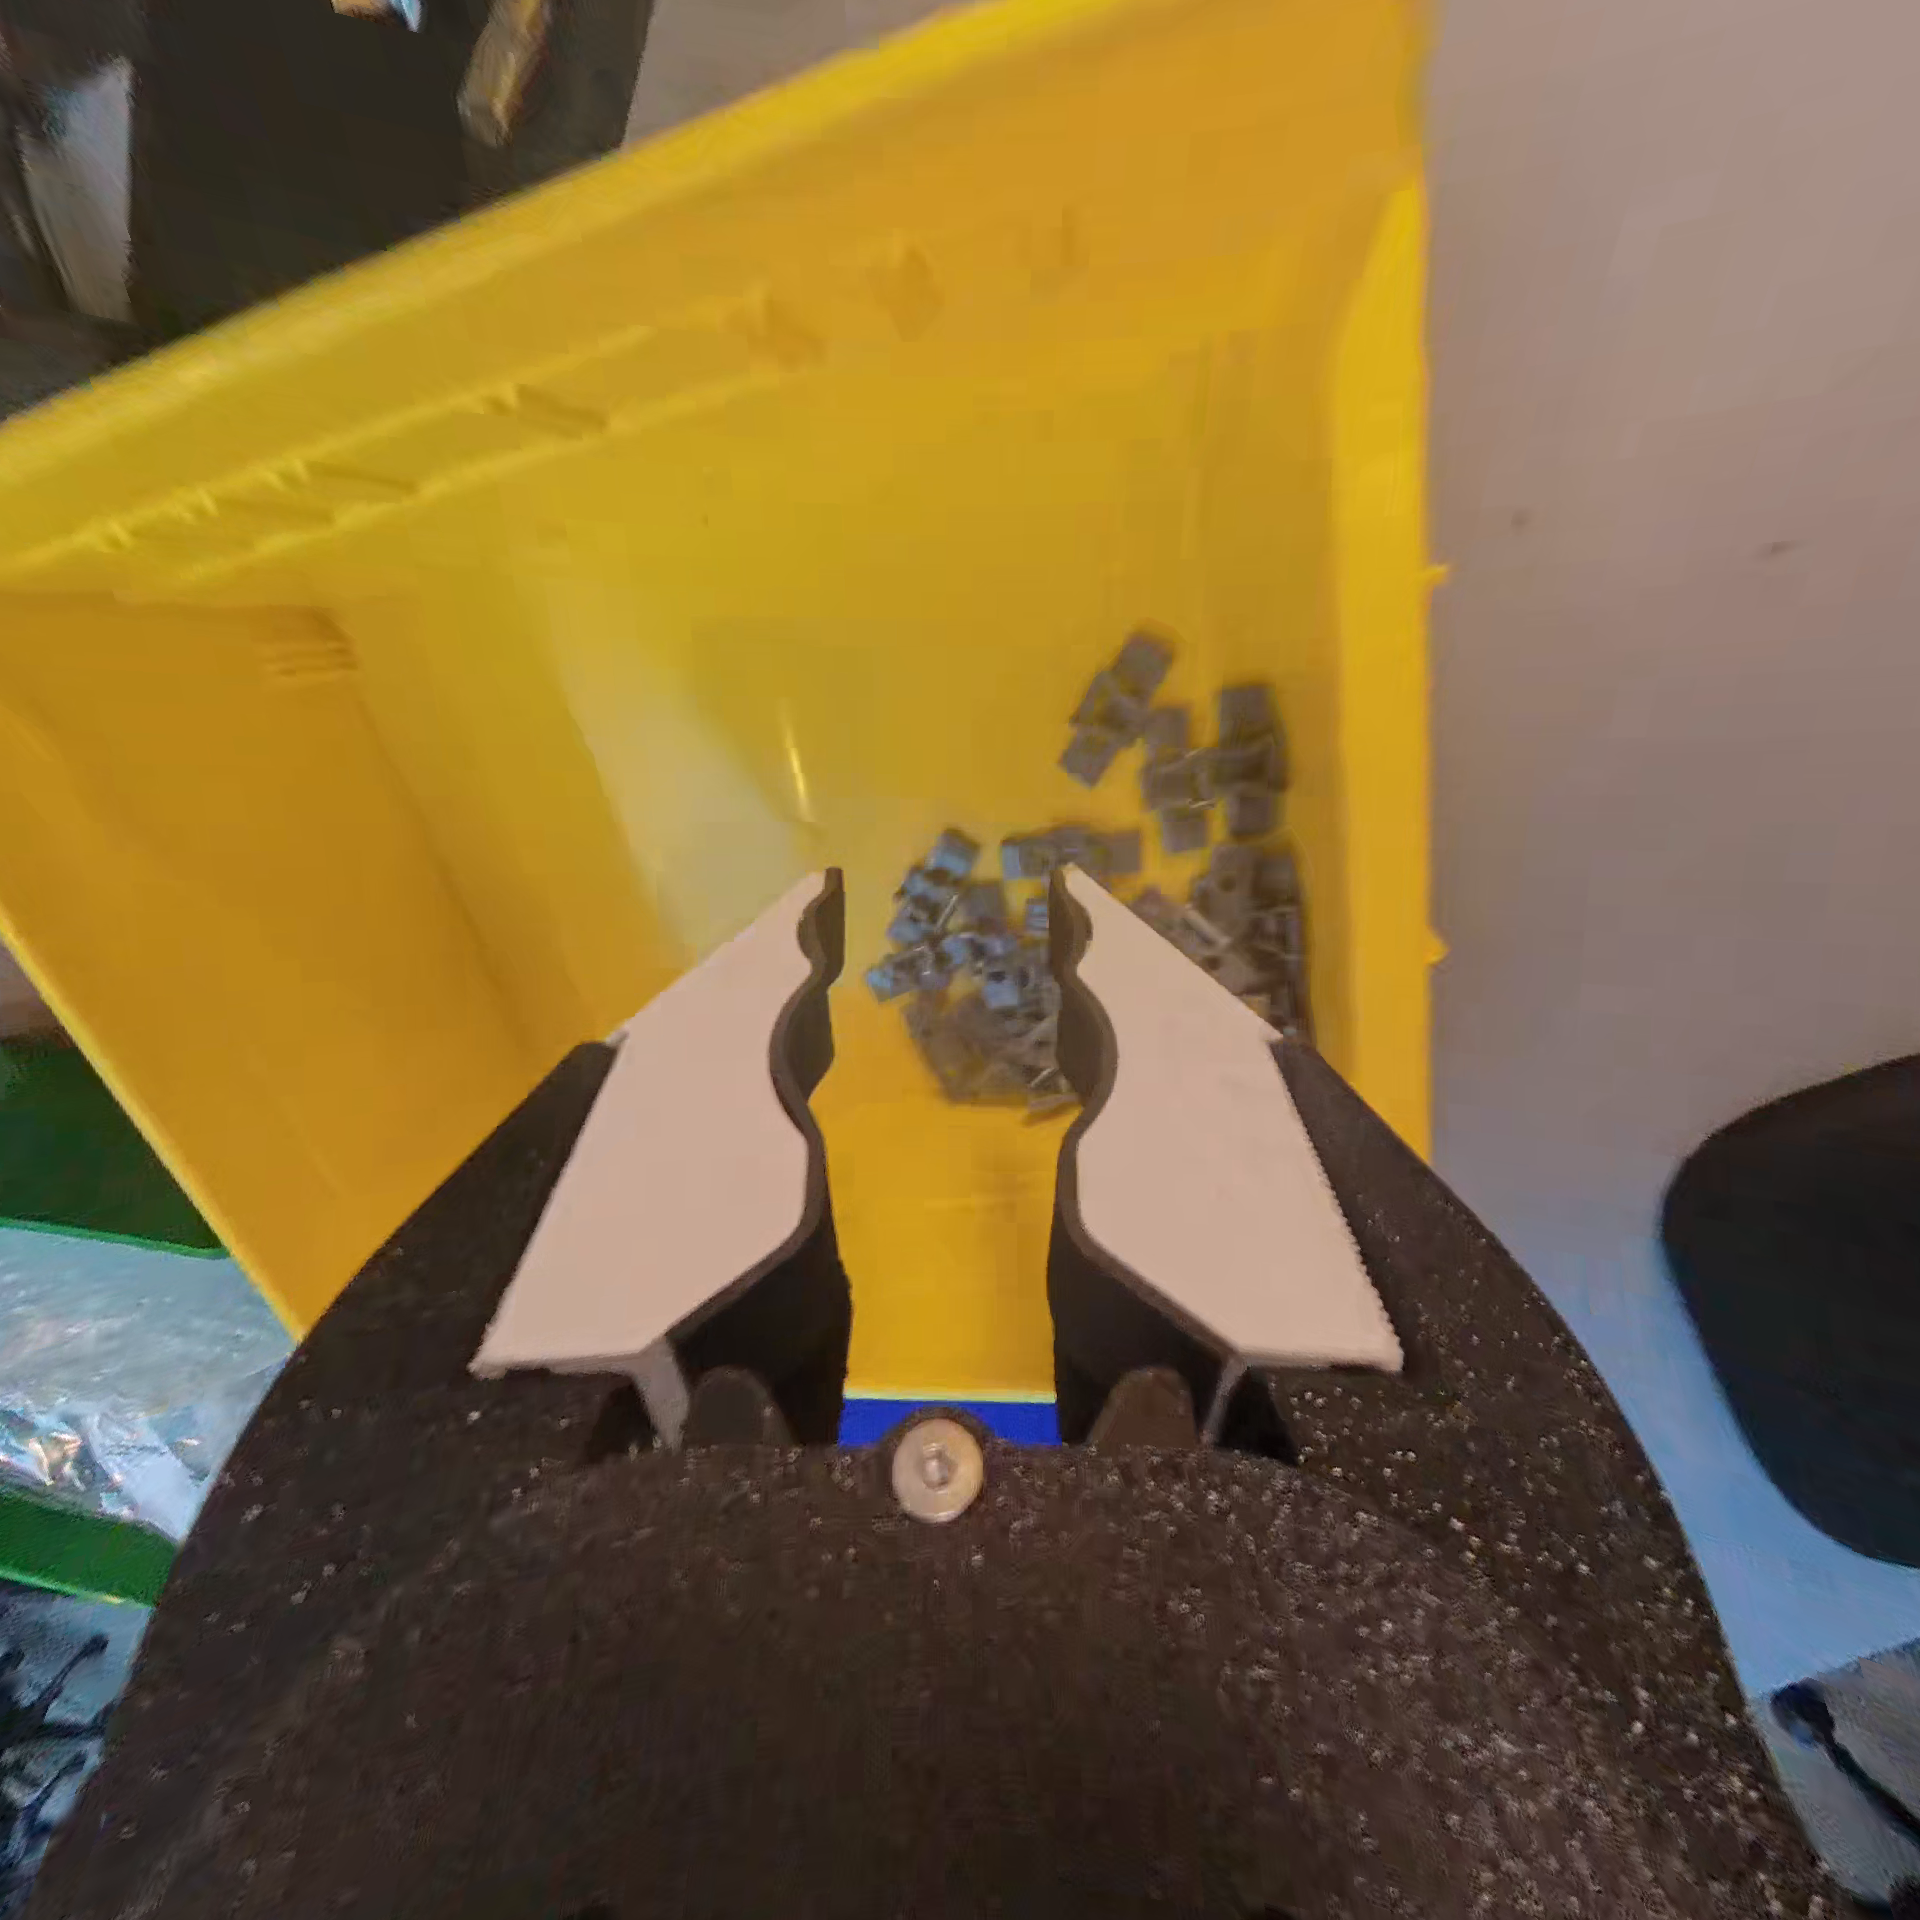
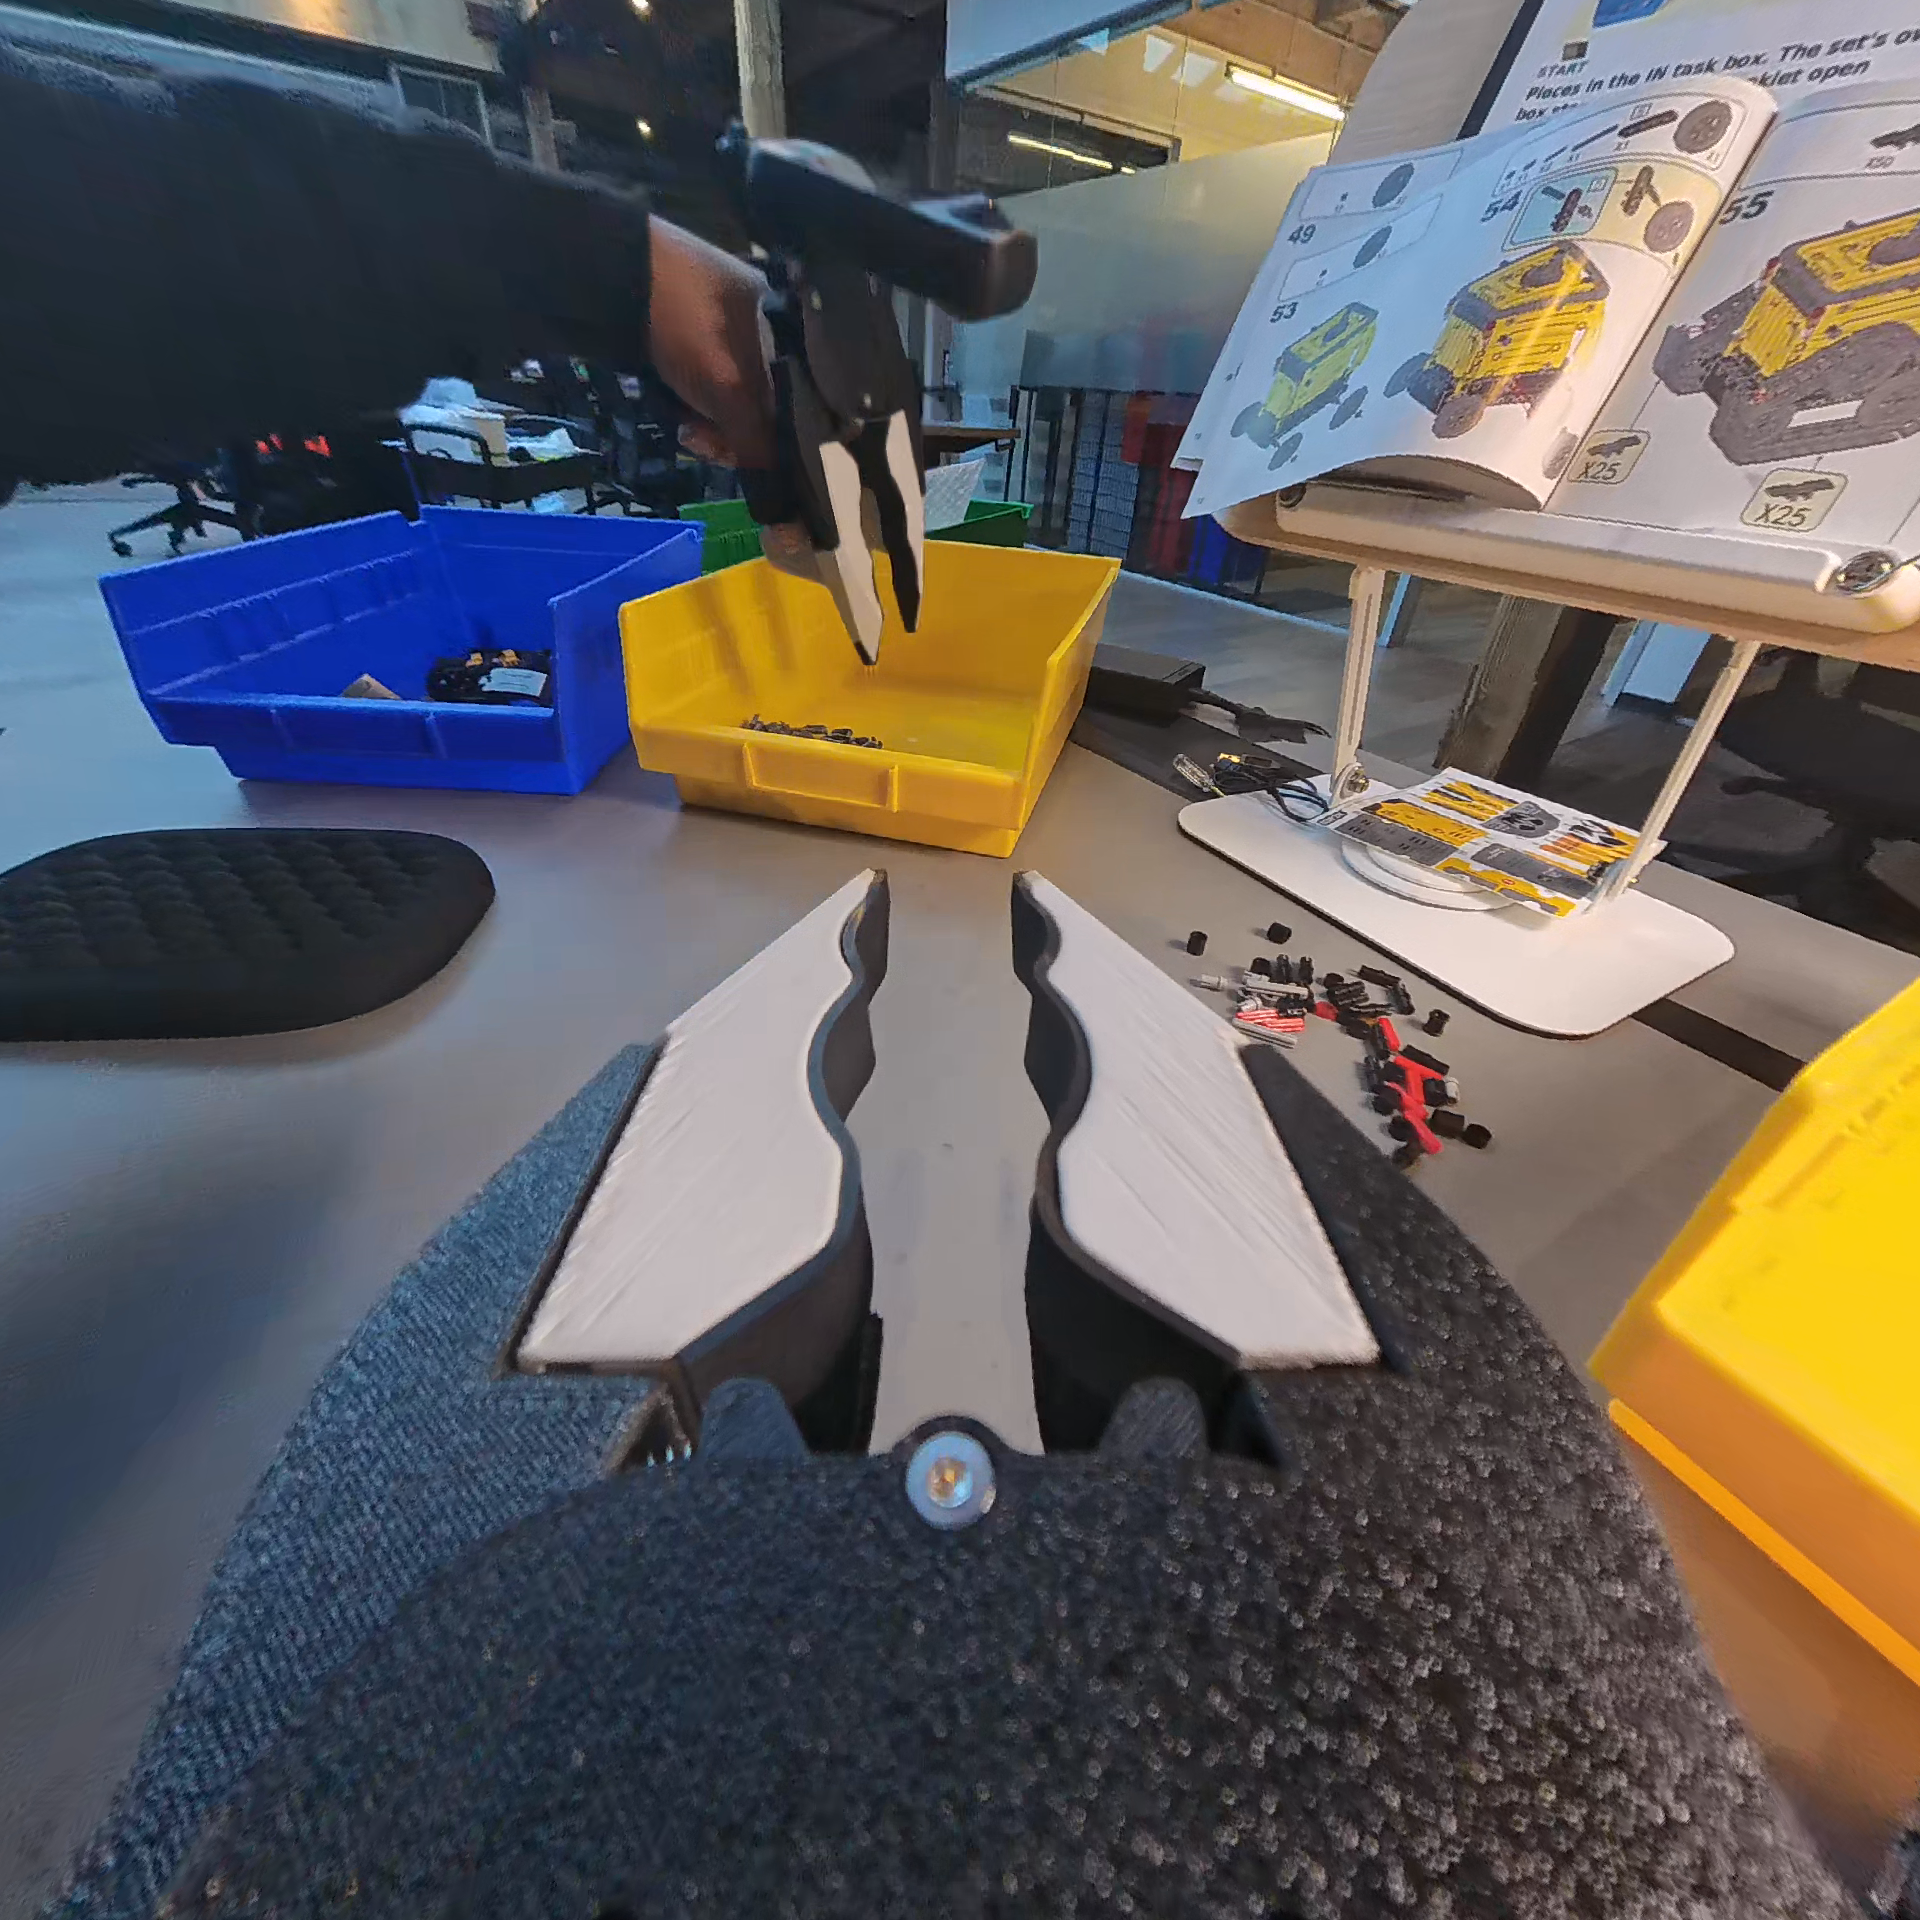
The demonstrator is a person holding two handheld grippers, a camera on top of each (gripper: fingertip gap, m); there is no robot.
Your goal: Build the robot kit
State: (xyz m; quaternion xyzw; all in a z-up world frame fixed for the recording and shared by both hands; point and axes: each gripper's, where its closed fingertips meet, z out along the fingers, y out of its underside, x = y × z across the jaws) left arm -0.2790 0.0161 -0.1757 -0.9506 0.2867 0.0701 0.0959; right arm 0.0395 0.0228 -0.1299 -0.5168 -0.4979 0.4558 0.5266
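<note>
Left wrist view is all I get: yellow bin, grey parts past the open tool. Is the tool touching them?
Observer: No. In the right wrist view the left tool hangs tips-down over the yellow bin, clear of the grey parts lying by its front wall.
Operator: What's next to that bin?
Observer: A blue bin stands beside it, holding a few dark items.
Operator: Right tool?
Observer: The right tool is open and empty, low over the bare table, with loose black and red pieces off to its right.
</note>
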